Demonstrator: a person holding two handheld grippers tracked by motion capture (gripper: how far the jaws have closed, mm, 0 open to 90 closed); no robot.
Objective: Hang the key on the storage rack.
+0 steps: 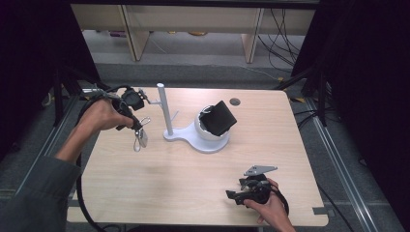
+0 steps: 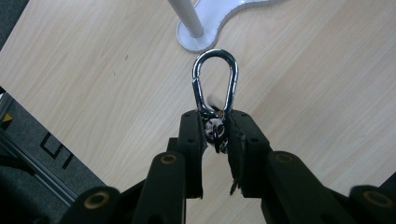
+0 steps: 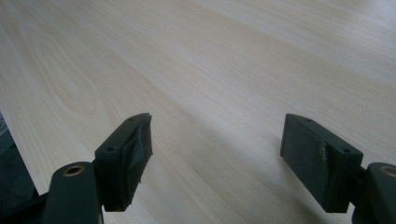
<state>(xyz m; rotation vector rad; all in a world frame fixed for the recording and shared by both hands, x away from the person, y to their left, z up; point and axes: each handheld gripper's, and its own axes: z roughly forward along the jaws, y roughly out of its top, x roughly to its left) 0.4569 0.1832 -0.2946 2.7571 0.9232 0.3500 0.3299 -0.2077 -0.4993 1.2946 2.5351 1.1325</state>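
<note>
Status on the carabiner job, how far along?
Done: the left gripper is shut on the carabiner and has it off the table. In hand: it hangs beside the white stand. Left: probably hanging it on the stand's side hook. The right gripper rests open, idle.

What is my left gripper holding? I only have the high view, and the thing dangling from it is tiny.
Observer: A silver carabiner, pinched at its lower end, where small rings hang, by the left gripper.
Operator: Are the right gripper's fingers open?
Observer: Yes, the right gripper is wide open, with bare wooden table between its fingers.
Operator: Is the carabiner's gate open?
Observer: No, in the left gripper view its loop looks closed, just short of the white stand.
</note>
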